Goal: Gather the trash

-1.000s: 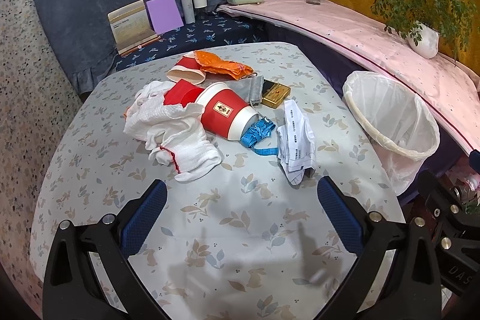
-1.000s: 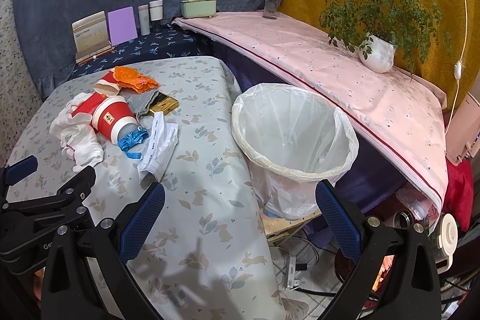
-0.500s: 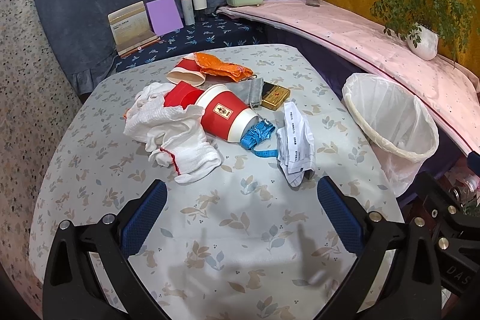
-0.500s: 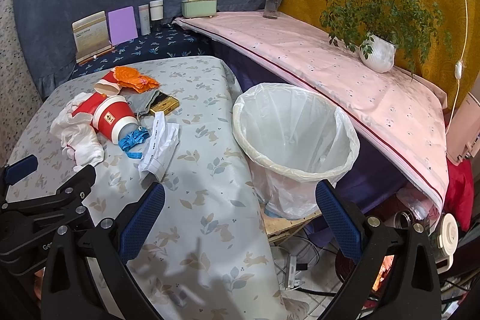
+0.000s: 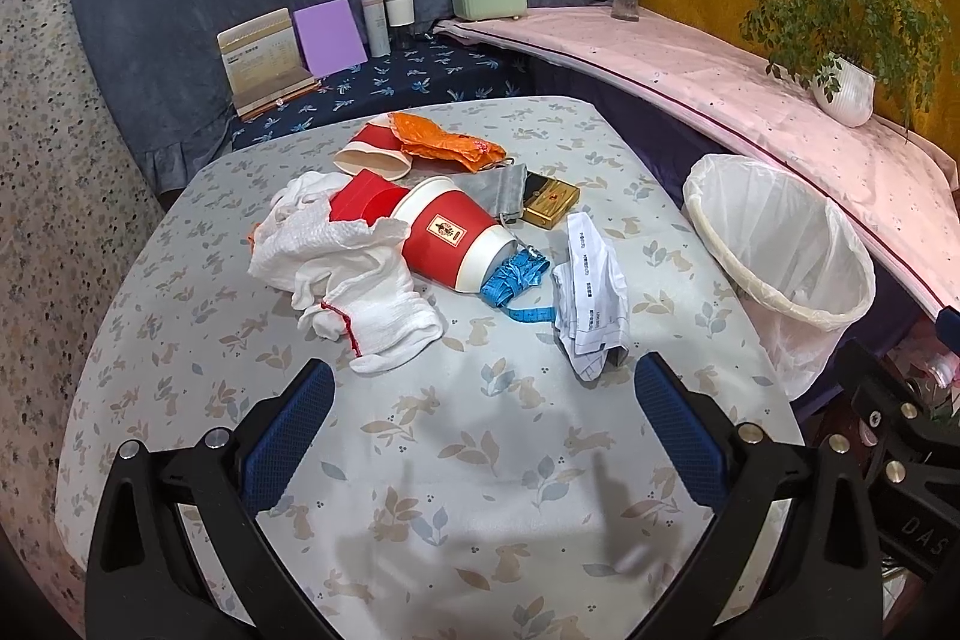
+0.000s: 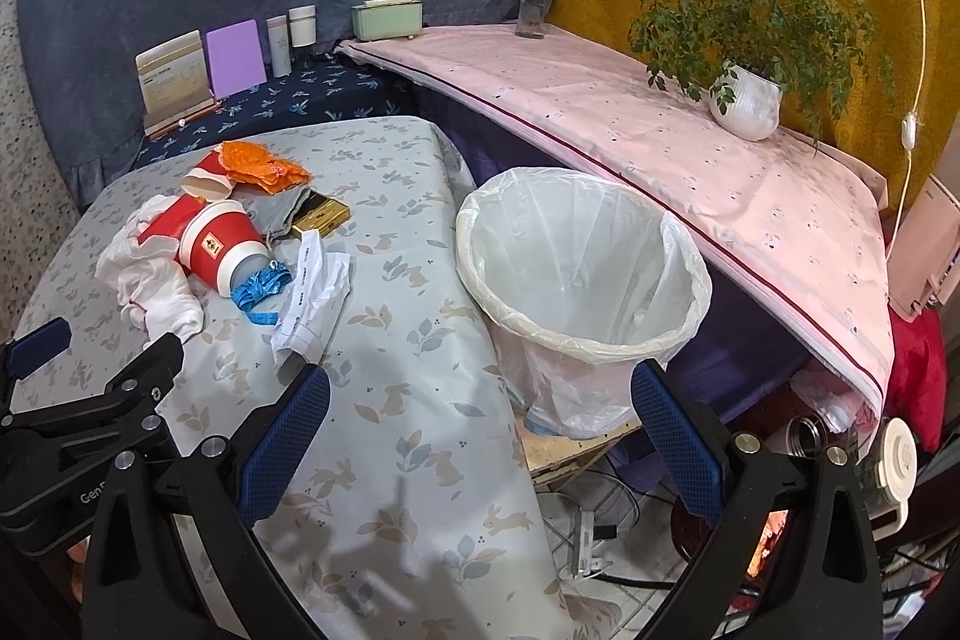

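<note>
Lying tangled at the frame's centre, the white cloth [image 5: 354, 280], red cup [image 5: 450, 244] and blue tape [image 5: 516, 274] could be dragged off the counter [image 5: 480, 460] together if snagged by the wide-spread, empty left gripper [image 5: 480, 436] or right gripper [image 6: 480, 436], missing the lined bin [image 6: 576, 334].

Tabletop [image 5: 456, 490] before my jaws, covered in a pale leaf-and-rabbit cloth; on it lie a white cloth [image 5: 354, 280], a large red paper cup [image 5: 456, 244] on its side, a smaller red cup [image 5: 372, 151], an orange wrapper [image 5: 444, 145], a grey pouch [image 5: 501, 190], a gold box [image 5: 549, 208], blue tape measure [image 5: 516, 277] and crumpled paper [image 5: 591, 304].
</note>
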`<state>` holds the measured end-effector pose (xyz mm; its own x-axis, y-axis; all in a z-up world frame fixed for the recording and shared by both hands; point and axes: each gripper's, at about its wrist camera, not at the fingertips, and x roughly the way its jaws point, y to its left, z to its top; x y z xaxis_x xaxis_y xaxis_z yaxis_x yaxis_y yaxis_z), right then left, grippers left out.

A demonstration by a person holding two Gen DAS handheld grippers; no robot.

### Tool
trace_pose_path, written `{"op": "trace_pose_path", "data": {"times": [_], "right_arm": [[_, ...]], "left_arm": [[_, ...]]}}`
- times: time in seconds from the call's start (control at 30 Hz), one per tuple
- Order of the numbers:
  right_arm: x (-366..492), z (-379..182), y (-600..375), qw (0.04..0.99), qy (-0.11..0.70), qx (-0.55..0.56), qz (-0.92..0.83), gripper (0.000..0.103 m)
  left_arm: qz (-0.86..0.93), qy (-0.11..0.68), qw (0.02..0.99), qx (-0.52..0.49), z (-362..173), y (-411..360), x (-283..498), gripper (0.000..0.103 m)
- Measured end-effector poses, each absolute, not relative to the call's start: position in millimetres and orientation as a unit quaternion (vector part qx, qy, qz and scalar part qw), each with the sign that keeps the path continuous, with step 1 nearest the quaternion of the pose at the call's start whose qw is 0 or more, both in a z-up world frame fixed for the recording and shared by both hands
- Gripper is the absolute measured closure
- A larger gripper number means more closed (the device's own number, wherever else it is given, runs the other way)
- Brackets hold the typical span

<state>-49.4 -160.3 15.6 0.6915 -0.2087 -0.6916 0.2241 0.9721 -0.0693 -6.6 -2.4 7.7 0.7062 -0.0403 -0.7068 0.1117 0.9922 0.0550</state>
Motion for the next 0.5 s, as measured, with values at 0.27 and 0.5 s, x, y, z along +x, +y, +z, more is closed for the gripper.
{"op": "trace_pose_path", "data": {"times": [0.27, 0.5], "right_arm": [[-48.9, 17.0, -158.3, 0.921, 0.371, 0.008, -0.117, 0.007], [-43.0, 14.3, -157.3, 0.919, 0.377, 0.014, -0.113, 0.007]], "left_arm": [[-0.046, 0.384, 0.921, 0.05, 8.0, -3.7, -6.0, 0.007], [-0.053, 0.391, 0.918, 0.036, 3.7, 5.2, 1.8, 0.007]]}}
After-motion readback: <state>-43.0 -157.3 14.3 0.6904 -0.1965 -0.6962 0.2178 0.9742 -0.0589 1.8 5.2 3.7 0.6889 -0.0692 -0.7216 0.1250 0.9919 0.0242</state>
